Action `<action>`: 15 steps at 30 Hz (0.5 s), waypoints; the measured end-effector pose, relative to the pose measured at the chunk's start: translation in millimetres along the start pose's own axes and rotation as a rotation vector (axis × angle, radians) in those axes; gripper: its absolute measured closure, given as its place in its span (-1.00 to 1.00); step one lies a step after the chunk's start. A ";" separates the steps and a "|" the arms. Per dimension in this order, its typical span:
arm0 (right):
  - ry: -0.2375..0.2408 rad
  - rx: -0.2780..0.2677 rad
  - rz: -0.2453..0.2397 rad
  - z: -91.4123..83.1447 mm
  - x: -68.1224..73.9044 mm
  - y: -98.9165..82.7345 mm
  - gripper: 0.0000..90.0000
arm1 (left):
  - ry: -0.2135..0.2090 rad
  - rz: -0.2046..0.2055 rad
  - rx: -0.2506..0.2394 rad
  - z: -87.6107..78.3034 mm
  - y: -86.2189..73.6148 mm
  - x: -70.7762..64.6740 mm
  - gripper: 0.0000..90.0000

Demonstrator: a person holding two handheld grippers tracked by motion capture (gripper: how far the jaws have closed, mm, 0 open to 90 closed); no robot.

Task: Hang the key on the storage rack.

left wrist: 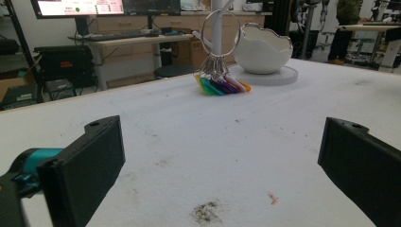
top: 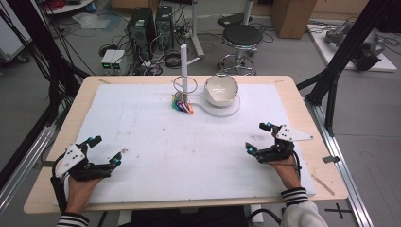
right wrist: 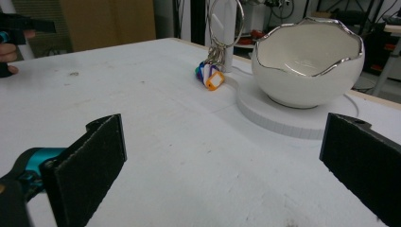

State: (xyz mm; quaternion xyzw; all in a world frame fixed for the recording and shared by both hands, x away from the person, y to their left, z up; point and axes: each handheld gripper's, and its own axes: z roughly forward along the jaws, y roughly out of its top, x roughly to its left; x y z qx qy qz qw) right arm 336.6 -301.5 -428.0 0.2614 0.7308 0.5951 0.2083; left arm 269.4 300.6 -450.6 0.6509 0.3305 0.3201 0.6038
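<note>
A large metal ring hangs on a white upright post at the table's far middle, with several coloured key tags bunched on the mat under it. Beside it a white bowl with a jagged silver rim sits on a round white base. My left gripper rests near the front left corner, open and empty. My right gripper rests at the front right, also open and empty. The left gripper view has the tags and bowl far ahead; the right gripper view has the bowl closer.
A white foam mat covers most of the wooden table and carries dark smudges. Beyond the table stand a stool, computer towers and cables on the floor. A black frame leg rises at the right.
</note>
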 end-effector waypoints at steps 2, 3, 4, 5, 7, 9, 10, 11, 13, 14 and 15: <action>-0.012 -0.024 0.004 -2.1 0.9 -8.2 -0.98 | 0.002 -0.001 -0.002 0.0 -0.1 -0.1 -0.96; -0.018 -0.029 0.012 -2.5 1.3 -12.5 -0.98 | 0.003 -0.002 -0.002 -0.1 -0.1 -0.1 -0.96; -0.023 -0.025 0.026 -2.8 1.7 -16.8 -0.98 | 0.003 -0.002 -0.003 -0.1 -0.1 -0.1 -0.96; -0.047 -0.049 0.031 -4.0 3.0 -21.4 -0.98 | 0.004 -0.003 -0.003 -0.2 -0.2 0.0 -0.96; -0.056 -0.065 0.032 -5.5 3.8 -21.9 -0.98 | 0.006 -0.006 -0.002 -0.3 -0.2 0.1 -0.96; -0.061 -0.087 0.024 -6.8 4.2 -23.1 -0.98 | 0.003 -0.007 -0.001 -0.2 -0.2 0.2 -0.96; -0.068 -0.093 0.026 -8.0 5.7 -23.7 -0.98 | 0.004 -0.006 0.001 -0.2 -0.1 0.3 -0.96; -0.071 -0.100 0.022 -8.2 5.9 -23.9 -0.98 | 0.002 -0.005 0.001 -0.1 -0.1 0.2 -0.96; -0.075 -0.098 0.026 -8.1 5.7 -24.1 -0.98 | 0.001 -0.002 0.002 0.1 0.0 0.2 -0.96; -0.075 -0.098 0.027 -8.1 5.5 -24.0 -0.98 | 0.002 -0.001 0.002 0.0 0.0 0.1 -0.96; -0.077 -0.099 0.026 -8.0 5.4 -24.1 -0.98 | 0.001 -0.001 0.002 0.0 0.0 0.2 -0.96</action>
